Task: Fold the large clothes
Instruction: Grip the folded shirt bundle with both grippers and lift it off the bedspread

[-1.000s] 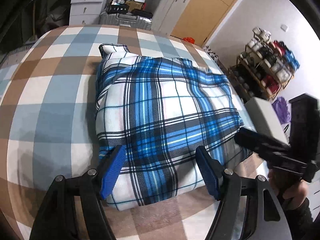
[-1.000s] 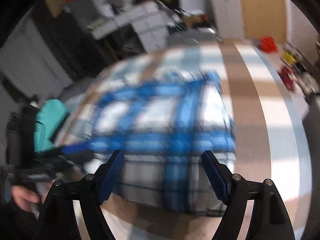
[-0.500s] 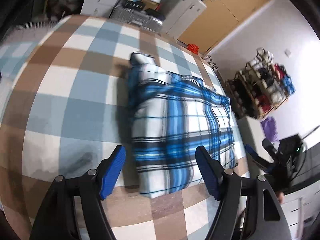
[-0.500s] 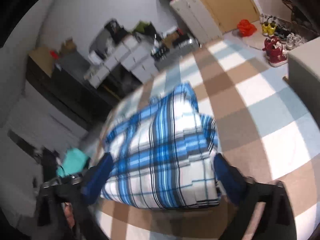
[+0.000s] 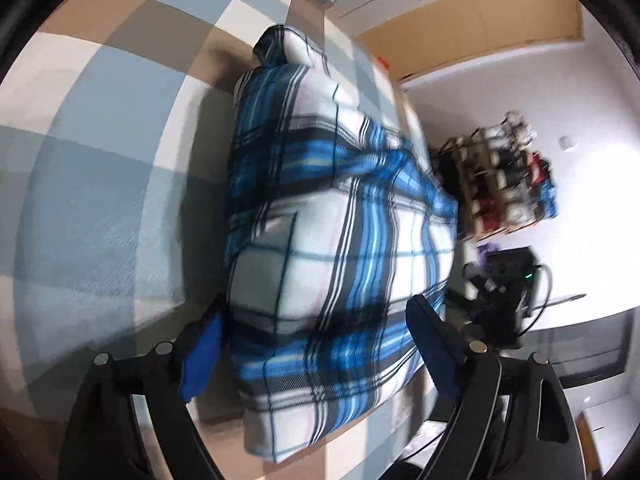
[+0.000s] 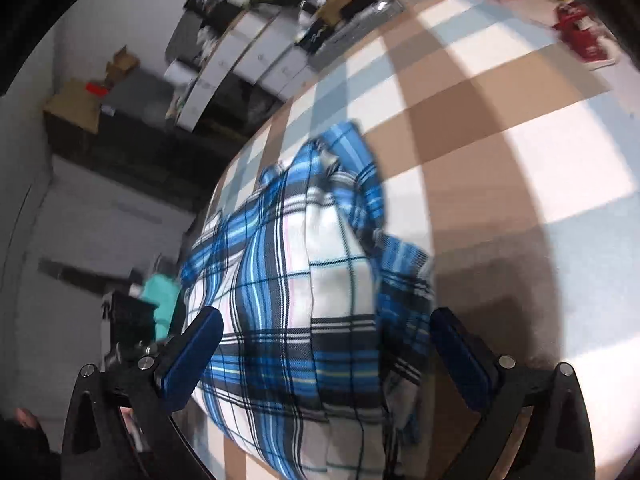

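Note:
A folded blue, white and black plaid garment lies in a thick bundle on a bed with a brown, blue and white checked cover. My left gripper straddles the bundle's near end, its jaws opening; the blue fingers flank the cloth without clamping it. My right gripper comes from the opposite side, open at its widest, with the plaid garment lying between its fingers. The right gripper shows as a black shape past the bundle in the left wrist view.
A shoe rack stands by the white wall beyond the bed's edge. White drawers with clutter on top line the far wall. Red shoes lie on the floor. A teal item sits near the left gripper.
Both grippers have rolled and come down closer to the bundle. Their jaws have spread wider, and the garment's ends now lie between the fingers. The bundle itself stays in place.

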`<state>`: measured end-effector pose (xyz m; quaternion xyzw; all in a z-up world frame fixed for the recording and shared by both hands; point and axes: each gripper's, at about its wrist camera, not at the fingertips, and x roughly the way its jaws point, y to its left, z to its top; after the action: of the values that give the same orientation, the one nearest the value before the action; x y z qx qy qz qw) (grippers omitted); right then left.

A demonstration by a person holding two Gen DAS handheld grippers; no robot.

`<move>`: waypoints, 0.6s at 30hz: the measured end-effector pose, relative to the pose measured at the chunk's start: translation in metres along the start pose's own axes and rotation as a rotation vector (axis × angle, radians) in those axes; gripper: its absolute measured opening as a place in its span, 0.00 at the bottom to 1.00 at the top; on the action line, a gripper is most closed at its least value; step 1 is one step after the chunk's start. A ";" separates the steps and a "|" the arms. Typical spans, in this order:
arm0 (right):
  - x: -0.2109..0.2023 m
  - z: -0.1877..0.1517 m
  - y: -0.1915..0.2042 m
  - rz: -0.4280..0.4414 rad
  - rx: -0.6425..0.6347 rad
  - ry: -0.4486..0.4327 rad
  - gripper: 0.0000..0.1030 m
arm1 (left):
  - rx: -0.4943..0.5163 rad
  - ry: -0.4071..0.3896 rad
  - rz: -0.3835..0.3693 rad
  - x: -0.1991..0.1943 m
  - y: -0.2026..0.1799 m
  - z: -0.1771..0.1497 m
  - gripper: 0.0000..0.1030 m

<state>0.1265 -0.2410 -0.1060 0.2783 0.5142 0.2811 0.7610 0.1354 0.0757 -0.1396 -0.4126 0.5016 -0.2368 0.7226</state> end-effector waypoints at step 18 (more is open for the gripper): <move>0.040 -0.003 0.013 0.054 -0.039 0.106 0.31 | 0.060 -0.015 -0.074 0.015 -0.025 0.007 0.28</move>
<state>0.1343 -0.2032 -0.1223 0.2620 0.5407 0.3256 0.7301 0.1488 0.0532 -0.1257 -0.4108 0.4732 -0.2751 0.7291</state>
